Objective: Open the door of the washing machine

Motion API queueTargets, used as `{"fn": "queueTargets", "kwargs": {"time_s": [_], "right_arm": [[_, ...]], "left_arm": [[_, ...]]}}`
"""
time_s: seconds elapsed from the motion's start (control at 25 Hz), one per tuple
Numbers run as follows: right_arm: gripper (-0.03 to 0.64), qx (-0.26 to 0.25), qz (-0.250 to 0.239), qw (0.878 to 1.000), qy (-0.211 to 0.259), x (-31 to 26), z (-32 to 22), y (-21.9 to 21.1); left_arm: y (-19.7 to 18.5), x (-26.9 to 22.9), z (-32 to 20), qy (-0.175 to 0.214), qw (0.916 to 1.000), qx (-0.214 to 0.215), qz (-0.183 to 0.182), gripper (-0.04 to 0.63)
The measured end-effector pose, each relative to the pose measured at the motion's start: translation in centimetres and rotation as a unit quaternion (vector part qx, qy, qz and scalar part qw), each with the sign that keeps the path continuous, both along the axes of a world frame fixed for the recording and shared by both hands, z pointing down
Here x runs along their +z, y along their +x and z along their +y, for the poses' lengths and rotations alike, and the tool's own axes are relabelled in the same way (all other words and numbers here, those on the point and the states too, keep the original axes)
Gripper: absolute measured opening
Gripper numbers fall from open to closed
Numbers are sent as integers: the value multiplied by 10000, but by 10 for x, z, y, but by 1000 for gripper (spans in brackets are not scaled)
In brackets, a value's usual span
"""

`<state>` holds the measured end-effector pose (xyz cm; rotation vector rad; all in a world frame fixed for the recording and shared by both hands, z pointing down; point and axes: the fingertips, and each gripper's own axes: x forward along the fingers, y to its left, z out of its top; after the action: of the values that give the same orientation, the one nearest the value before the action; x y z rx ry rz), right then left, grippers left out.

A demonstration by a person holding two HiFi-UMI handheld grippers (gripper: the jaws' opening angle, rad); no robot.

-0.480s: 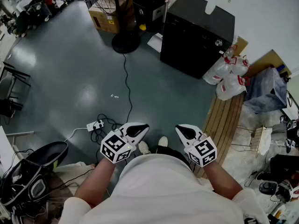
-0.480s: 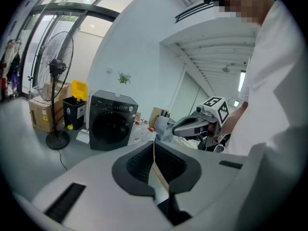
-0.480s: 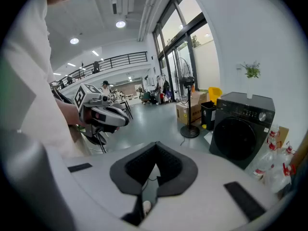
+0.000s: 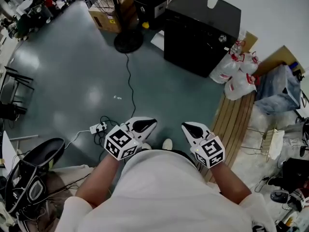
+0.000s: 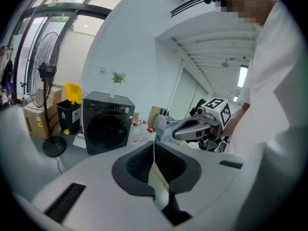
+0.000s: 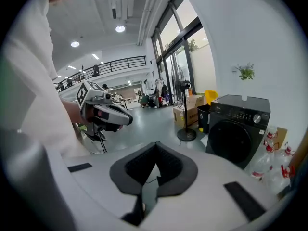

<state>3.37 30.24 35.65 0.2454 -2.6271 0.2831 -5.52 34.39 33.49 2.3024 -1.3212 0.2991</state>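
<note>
Left gripper (image 4: 143, 125) and right gripper (image 4: 189, 128): jaws pressed together, empty. Washing machine (image 4: 200, 30) well apart; we should approach squarely, spreading jaws near its door (image 5: 107, 133).

Both the left gripper (image 4: 152, 123) and the right gripper (image 4: 185, 126) sit a little nearer the washing machine (image 4: 200, 33) than half a second ago, and the left one now covers more of the white shoe (image 4: 145, 147) behind it.

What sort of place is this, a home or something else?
Probably a workshop or lab hall, not a home: a washing machine stands alone on a bare floor, with boxes and a fan nearby, and a railed gallery runs overhead.
</note>
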Motion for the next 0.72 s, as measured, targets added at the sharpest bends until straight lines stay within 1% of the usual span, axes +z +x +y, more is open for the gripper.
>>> {"fn": "queueTargets", "kwargs": {"time_s": [0.16, 0.24, 0.28, 0.32, 0.44, 0.52, 0.6, 0.72], "right_arm": [[9, 80, -106, 9999, -29, 1, -20, 17], [11, 213, -132, 9997, -68, 1, -31, 25], [72, 306, -154, 9993, -129, 3, -36, 29], [106, 403, -184, 9988, -191, 5, -41, 32], [84, 678, -162, 9972, -256, 14, -56, 44], [42, 874, -99, 9957, -298, 19, -69, 49], [12, 1071, -44, 9938, -305, 21, -83, 50], [9, 1405, 63, 9897, -260, 25, -114, 47]], "left_arm": [[11, -4, -24, 29, 10000, -75, 12, 21], [16, -3, -37, 27, 10000, -79, 44, 21], [18, -1, -43, 14, 10000, -42, 35, 21], [19, 1, -49, 1, 10000, 14, 8, 21], [22, 8, -72, 15, 9998, 171, -65, 21], [21, 12, -91, 54, 9995, 283, -85, 22], [16, 17, -113, 76, 9989, 440, -123, 23], [2, 28, -157, 117, 9973, 702, -150, 23]]}}
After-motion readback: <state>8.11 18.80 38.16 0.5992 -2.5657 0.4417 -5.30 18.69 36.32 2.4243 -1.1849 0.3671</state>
